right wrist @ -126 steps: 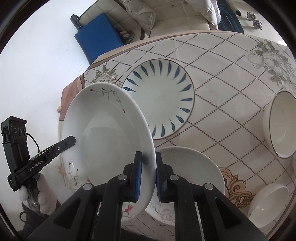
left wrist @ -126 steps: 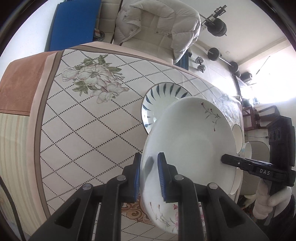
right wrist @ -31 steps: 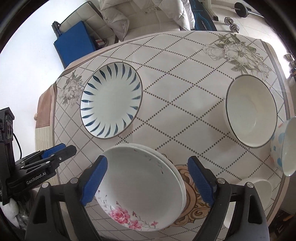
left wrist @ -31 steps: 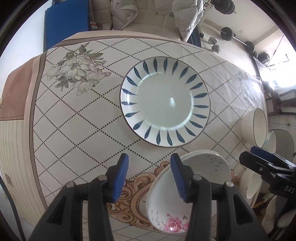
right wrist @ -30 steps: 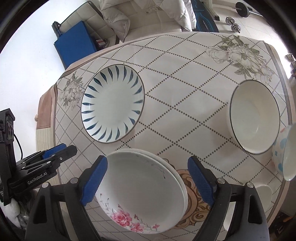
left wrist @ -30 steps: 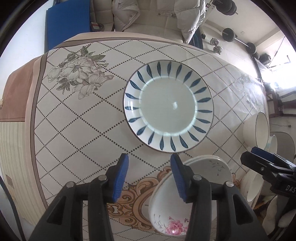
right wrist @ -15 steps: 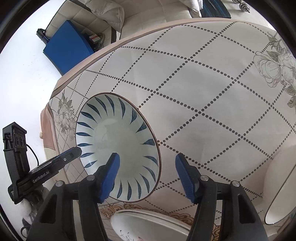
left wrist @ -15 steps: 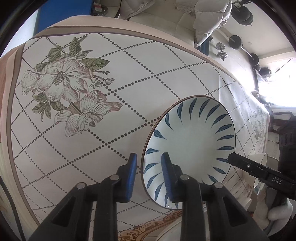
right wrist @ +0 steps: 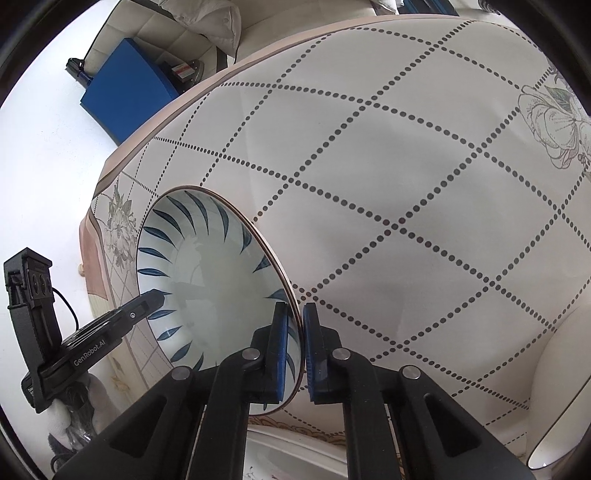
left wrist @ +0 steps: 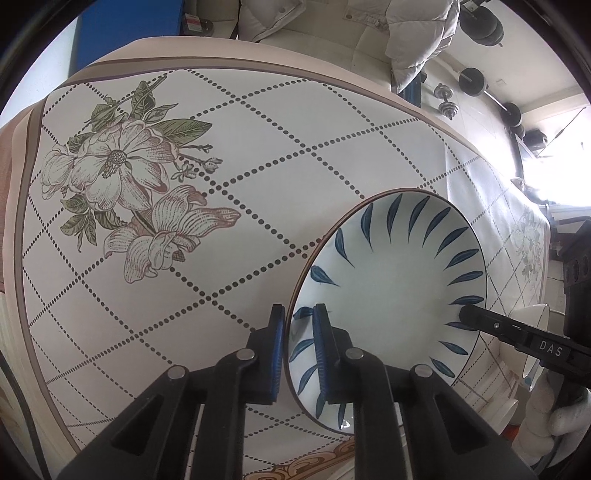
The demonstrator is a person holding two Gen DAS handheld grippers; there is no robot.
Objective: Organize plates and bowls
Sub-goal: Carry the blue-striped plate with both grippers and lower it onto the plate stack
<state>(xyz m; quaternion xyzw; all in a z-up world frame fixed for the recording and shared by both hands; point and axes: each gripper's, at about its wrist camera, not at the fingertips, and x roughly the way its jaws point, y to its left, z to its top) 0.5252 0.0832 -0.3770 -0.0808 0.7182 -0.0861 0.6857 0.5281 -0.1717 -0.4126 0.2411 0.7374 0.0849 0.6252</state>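
The blue-leaf plate [left wrist: 391, 280] stands tilted on edge above the tablecloth [left wrist: 236, 192], its white face ringed with dark blue leaf strokes and a thin brown rim line. The left gripper [left wrist: 298, 345] is clamped on the plate's near rim, 1 blue pad on the face and 1 behind it. In the right wrist view the same plate [right wrist: 207, 280] leans the other way, and the right gripper [right wrist: 295, 350] pinches the opposite rim between its 2 blue pads, which sit close together with only the plate edge between them. Each gripper shows in the other's camera at the far rim of the plate: a black tip marked DAS at the plate's right edge in the left wrist view, and one marked GenRobot.AI at its left edge in the right wrist view. Below the plate, at the bottom of the right wrist view, lies the rim of a white floral plate [right wrist: 295, 458]. Right of the plate, at the frame's edge, sits a white bowl [right wrist: 561, 398]. The tablecloth carries a dotted diamond grid and a printed flower [left wrist: 122, 199] left of the plate. Beyond the plate and the table's far edge are a cream sofa [left wrist: 325, 40] with a pale puffer jacket [left wrist: 417, 33], a blue panel [right wrist: 129, 88], and dumbbells [left wrist: 448, 105] on the floor.
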